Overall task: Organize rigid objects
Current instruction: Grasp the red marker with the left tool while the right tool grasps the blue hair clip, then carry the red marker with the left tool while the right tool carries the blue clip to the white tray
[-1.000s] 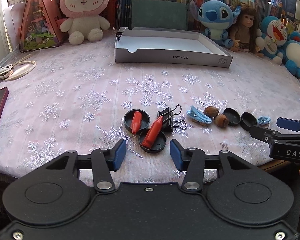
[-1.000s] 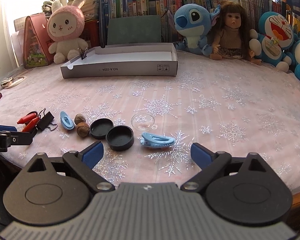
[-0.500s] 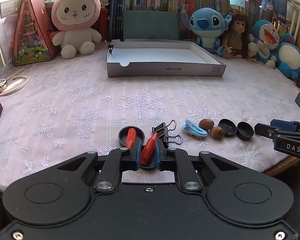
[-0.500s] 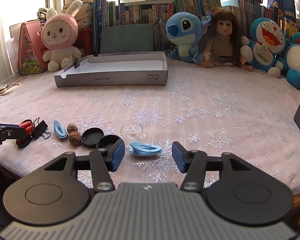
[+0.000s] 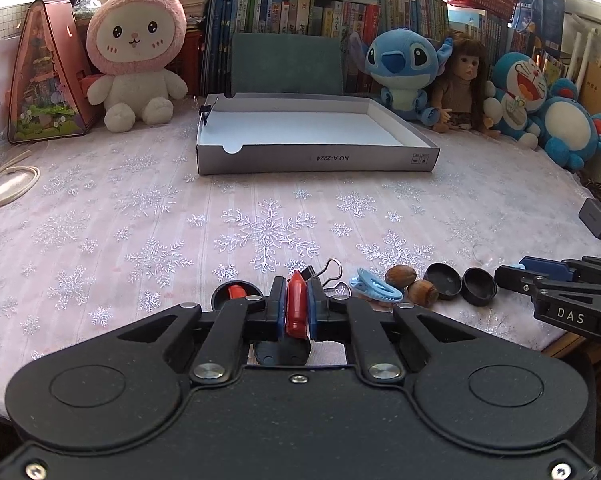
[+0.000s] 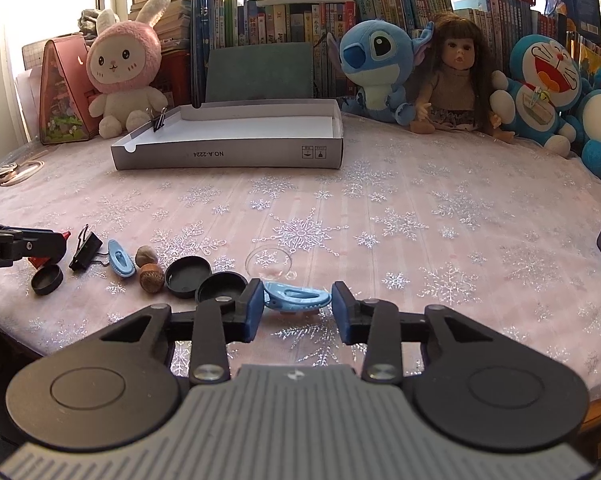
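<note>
Since a second ago the left hand-held gripper [image 5: 296, 312] has closed and is now clamped on a red pointed plastic piece [image 5: 296, 306] at the tabletop's [image 5: 260, 208] near edge, so it looks ready to lift. The right hand-held gripper [image 6: 296, 308] is closing around a light-blue plastic clip [image 6: 296, 298], not yet pressing. The far shallow grey cardboard box [image 5: 316, 158] holds nothing visible beyond a black binder clip [image 6: 158, 119] on its left wall.

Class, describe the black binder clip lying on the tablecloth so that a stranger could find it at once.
Start at the row of small things near the tablecloth's front edge. The binder clip lies between the red piece and a blue clip, the only one with wire handles.
</note>
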Available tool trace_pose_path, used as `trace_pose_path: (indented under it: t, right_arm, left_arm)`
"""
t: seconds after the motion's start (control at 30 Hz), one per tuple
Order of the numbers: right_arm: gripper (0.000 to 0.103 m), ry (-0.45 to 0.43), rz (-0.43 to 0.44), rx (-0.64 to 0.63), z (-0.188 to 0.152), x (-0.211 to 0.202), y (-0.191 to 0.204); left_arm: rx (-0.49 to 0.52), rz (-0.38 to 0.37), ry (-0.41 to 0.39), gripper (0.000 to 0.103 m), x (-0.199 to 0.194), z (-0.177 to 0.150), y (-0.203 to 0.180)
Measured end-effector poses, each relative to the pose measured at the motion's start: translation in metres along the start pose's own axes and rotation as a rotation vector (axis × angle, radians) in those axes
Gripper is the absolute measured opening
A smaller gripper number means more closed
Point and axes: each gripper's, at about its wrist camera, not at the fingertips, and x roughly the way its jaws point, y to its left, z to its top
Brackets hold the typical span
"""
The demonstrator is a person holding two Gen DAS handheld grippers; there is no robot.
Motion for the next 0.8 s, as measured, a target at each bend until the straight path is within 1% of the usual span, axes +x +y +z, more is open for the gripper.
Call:
trace_pose_path:
  t: [0.13, 0.23, 0.3, 0.4, 0.57, 0.7, 0.8]
  right_arm:
    - [0.042, -0.016, -0.002, 0.005, 0.004, -0.003, -0.002]
    - [0.042, -0.02, 0.0, 0.01, 0.006, -0.004, -0.003]
    - [0.042, -0.026, -0.004, 0.006, 0.008, -0.004, -0.003]
    - [0.042, -0.031, -0.008, 0.004, 0.012, -0.005, -0.003]
    - [0.042, -0.032, 0.001, 0.023, 0.022, -0.004, -0.008]
    - [0.042, -0.025, 0.013, 0.057, 0.036, 0.002, -0.014]
    - [0.042, -0.023, 0.027, 0.083, 0.049, 0.007, -0.019]
  left_arm:
    - [-0.038, -0.018, -0.01, 0.01, -0.005, 0.01, 0.008]
    - [-0.054, -0.015, -0.014, 0.01, -0.005, 0.016, 0.013]
    - [-0.06, -0.012, -0.013, 0.01, -0.004, 0.019, 0.015]
    - [-0.082, -0.028, -0.004, 0.01, -0.001, 0.024, 0.018]
    - [-0.068, -0.019, -0.016, 0.01, 0.0, 0.033, 0.018]
    - [-0.083, -0.047, -0.01, 0.01, 0.004, 0.046, 0.02]
    - [-0.078, -0.053, -0.016, 0.01, 0.007, 0.057, 0.02]
